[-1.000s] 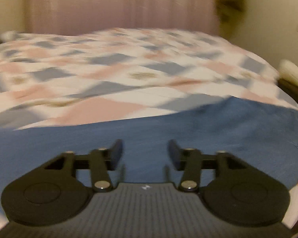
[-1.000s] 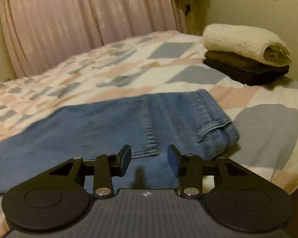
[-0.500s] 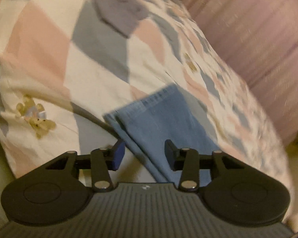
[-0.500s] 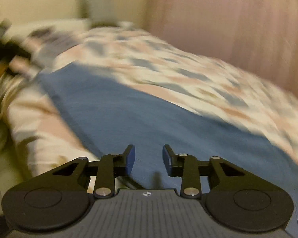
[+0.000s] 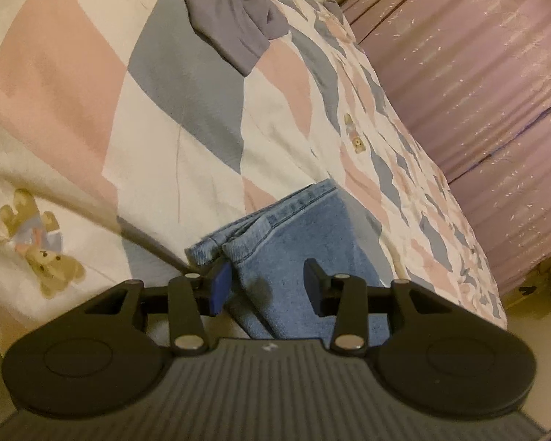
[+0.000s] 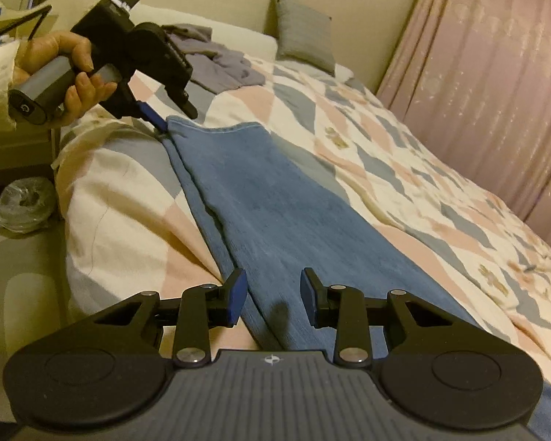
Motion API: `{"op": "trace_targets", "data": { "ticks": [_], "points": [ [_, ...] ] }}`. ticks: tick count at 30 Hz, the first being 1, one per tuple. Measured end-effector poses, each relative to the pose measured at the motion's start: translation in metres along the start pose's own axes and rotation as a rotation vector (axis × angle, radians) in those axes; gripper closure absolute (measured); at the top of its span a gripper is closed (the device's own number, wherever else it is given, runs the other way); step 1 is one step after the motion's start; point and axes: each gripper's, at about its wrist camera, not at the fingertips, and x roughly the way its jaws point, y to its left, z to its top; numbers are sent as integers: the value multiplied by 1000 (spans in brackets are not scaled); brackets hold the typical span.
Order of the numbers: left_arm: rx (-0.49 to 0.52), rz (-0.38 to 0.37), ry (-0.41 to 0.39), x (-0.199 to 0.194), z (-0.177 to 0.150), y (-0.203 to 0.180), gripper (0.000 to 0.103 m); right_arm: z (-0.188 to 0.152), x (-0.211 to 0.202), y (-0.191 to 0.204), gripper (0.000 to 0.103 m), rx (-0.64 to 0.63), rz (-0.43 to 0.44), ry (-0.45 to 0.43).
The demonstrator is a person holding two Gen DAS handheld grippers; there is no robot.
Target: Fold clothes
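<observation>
Blue jeans, folded lengthwise with one leg on the other, lie stretched along the near side of the bed. The two hems show stacked in the left wrist view. My left gripper is open, tilted down at the hem corner, with denim lying between its fingers and a gap at the pads. The right wrist view shows this left gripper in a person's hand, its blue fingertip touching the hem corner. My right gripper is open and hovers over the jeans' near folded edge further down the legs.
The patchwork bedcover with teddy-bear prints fills the bed. A crumpled grey-purple garment and a grey pillow lie at the head end. Pink curtains run along the far side. A clear wrapped bundle sits on the floor beside the bed.
Both grippers swept sideways along the jeans and rolled. The left went from mid-leg to the hem end; the right left the waist end near the towel stack. Both jaws narrowed a little.
</observation>
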Motion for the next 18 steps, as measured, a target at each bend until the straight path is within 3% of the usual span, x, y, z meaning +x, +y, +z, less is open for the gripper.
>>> {"op": "trace_targets", "data": {
  "ticks": [4,5,6,7,11,18],
  "points": [
    [-22,7,18,9,0,9,69,2,21,14,73,-57,-12,38],
    [-14,12,11,7,0,9,76,2,24,17,78,-73,-15,42],
    [-4,24,0,6,0,9,91,3,26,20,91,-91,-23,42],
    [5,28,-9,3,0,9,100,3,25,22,100,-106,-29,35],
    [37,-16,-41,-12,0,12,100,8,15,24,103,-119,-45,-16],
    [74,43,-62,-11,-17,22,99,-3,15,33,102,-141,2,-2]
  ]
}}
